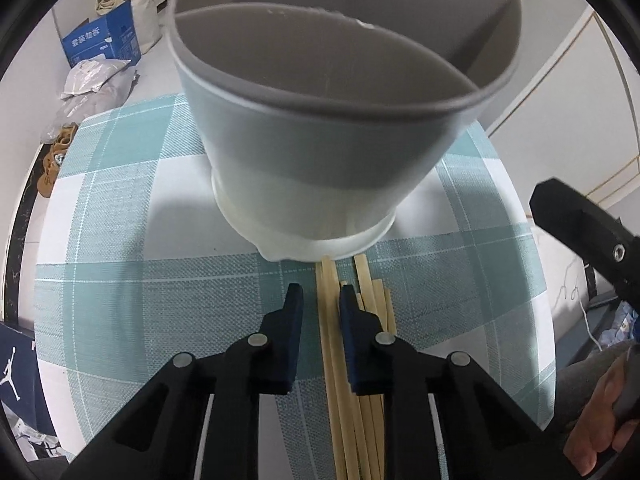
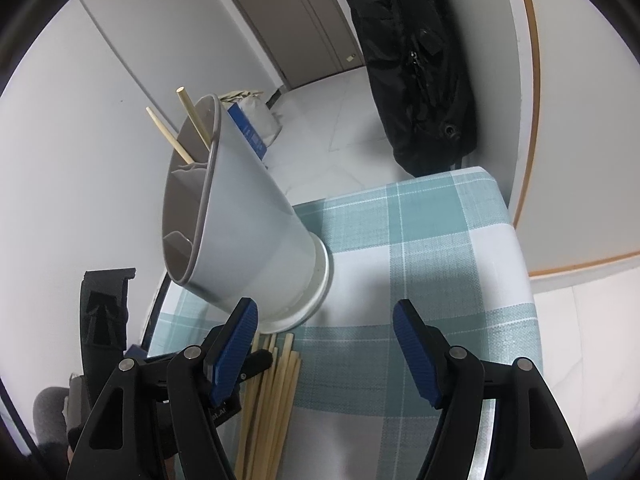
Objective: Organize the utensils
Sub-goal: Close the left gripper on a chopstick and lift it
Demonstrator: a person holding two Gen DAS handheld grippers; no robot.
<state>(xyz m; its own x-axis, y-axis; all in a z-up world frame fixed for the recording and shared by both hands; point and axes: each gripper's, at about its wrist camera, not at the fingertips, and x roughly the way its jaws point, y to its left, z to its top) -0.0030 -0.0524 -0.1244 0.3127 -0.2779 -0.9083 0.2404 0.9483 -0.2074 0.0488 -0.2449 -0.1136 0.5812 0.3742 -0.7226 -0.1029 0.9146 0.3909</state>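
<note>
The left claw (image 1: pixel 320 294) points steeply down at the table (image 1: pixel 120 240), which wears a checked teal and white cloth. Its jaws stand narrow, with one pale chopstick (image 1: pixel 326 312) between the blue pads. The right pad seems to touch the stick, but a thin strip of cloth still shows at the left pad, so I cannot tell if the stick is really pinched. The other chopsticks (image 1: pixel 380 300) lie in a loose bundle just beside and under the right finger, with their far ends touching the foot of the holder (image 1: pixel 320 152).

The holder is a pale grey cup with a darker inside and dividing walls. It stands near the middle of the table, closer to the far edge in the left view.

The right claw (image 2: pixel 325 320) hangs wide open above the cloth and holds nothing. Its left pad (image 2: pixel 234 348) is near the holder's foot and over the bundle, but whether it touches is not clear.

In the right view two sticks (image 2: pixel 188 120) rise from the back compartment of the holder. In the left view only one tip shows, cut off by the top edge. The near ends of the bundle are hidden under the claw bodies. A hand (image 1: pixel 600 412) is partly cut off at the lower right.
</note>
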